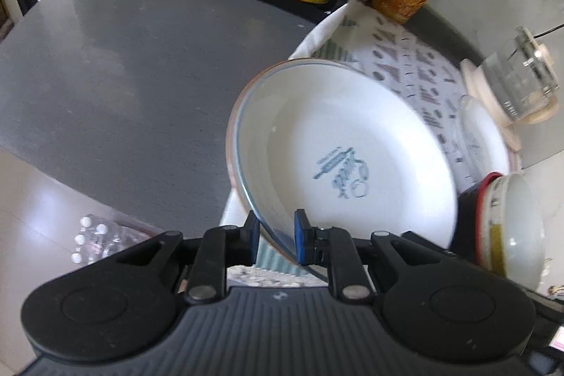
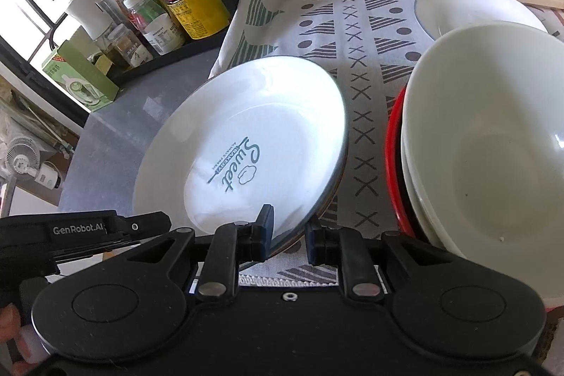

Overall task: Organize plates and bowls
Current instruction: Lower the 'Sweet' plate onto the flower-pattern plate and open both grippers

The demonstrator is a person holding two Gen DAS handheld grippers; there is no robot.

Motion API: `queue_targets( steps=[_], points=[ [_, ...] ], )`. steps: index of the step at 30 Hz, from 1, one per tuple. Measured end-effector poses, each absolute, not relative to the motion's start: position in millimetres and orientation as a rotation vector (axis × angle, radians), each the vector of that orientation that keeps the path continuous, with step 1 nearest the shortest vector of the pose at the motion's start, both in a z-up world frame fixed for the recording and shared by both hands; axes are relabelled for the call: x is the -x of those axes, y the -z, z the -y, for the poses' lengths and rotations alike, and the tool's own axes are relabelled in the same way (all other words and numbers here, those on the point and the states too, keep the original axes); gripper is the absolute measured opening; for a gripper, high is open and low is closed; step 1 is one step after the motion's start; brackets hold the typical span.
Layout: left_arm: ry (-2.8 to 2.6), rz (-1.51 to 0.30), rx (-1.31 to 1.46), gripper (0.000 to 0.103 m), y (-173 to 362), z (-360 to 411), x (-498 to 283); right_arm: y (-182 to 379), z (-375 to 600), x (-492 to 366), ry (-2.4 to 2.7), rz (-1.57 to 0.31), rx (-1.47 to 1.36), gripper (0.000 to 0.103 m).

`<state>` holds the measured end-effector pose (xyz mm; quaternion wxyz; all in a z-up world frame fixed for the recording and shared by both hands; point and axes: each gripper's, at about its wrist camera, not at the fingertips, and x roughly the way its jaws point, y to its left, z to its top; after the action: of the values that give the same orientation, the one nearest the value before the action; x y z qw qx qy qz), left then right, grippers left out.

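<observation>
Clamped on the near rim of the tilted Sweet plate (image 2: 246,129) with both left gripper (image 1: 276,224) and right gripper (image 2: 287,224), over the patterned cloth (image 2: 359,34) edge, beside the bowl stack (image 2: 493,147). Could slip from so thin a hold, or strike the bowls if swung right.

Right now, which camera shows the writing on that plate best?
The right wrist view: the plate faces the camera and "Sweet" reads clearly. The left wrist view shows the plate tilted, its blue print blurred and unreadable.
</observation>
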<state>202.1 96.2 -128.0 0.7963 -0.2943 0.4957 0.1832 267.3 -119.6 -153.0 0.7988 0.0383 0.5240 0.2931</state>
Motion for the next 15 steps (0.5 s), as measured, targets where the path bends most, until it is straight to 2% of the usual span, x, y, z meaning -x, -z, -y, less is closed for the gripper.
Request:
queue_targets(
  steps=[15],
  points=[
    [-0.458, -1.022, 0.643, 0.017, 126.2, -117.1, -193.3, 152.1, 111.6, -264.8, -0.616, -1.100, -0.032, 0.017]
  ],
)
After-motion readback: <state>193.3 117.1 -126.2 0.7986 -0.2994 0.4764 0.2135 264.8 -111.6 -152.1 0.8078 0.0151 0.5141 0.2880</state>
